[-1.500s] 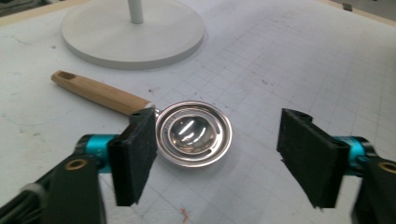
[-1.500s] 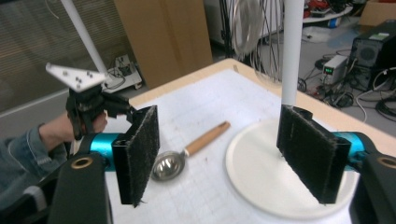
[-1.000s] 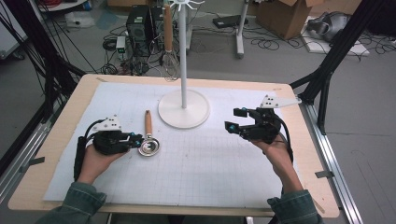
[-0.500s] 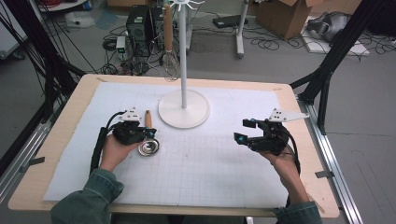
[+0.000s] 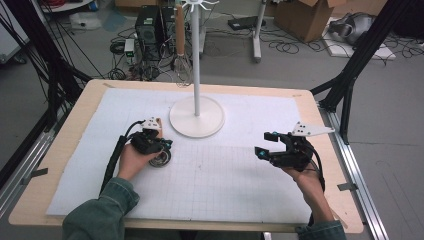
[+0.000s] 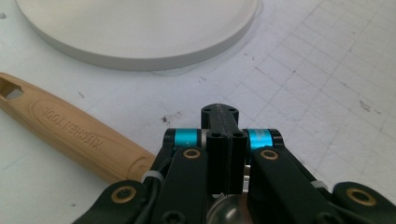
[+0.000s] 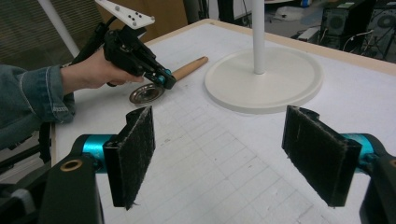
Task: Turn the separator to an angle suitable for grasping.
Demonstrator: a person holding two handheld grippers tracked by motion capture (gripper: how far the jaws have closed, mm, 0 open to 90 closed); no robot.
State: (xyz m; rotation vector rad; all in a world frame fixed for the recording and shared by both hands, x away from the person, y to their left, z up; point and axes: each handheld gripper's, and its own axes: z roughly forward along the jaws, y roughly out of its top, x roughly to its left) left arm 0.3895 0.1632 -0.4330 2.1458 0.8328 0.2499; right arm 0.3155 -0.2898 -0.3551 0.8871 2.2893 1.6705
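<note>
A utensil with a round metal head (image 5: 161, 159) and a wooden handle (image 6: 79, 135) lies on the white gridded mat, just left of the stand's base. My left gripper (image 5: 167, 146) points down at the neck where handle and head meet. Its jaws are shut, with a sliver of metal between the pads (image 6: 226, 116). The right gripper view shows the same grip (image 7: 166, 80) beside the head (image 7: 145, 93). My right gripper (image 5: 264, 145) hovers over the mat's right side, its fingers wide apart with nothing between them (image 7: 233, 154).
A white stand with a round base (image 5: 196, 117) and a thin pole rises at the mat's far middle. A whisk (image 5: 182, 65) hangs from its top hooks. The table's wooden rim (image 5: 320, 130) frames the mat; cables and boxes lie on the floor beyond.
My left gripper moved right and down onto the utensil, covering most of its handle. My right gripper sank and drifted toward the right front of the mat.
</note>
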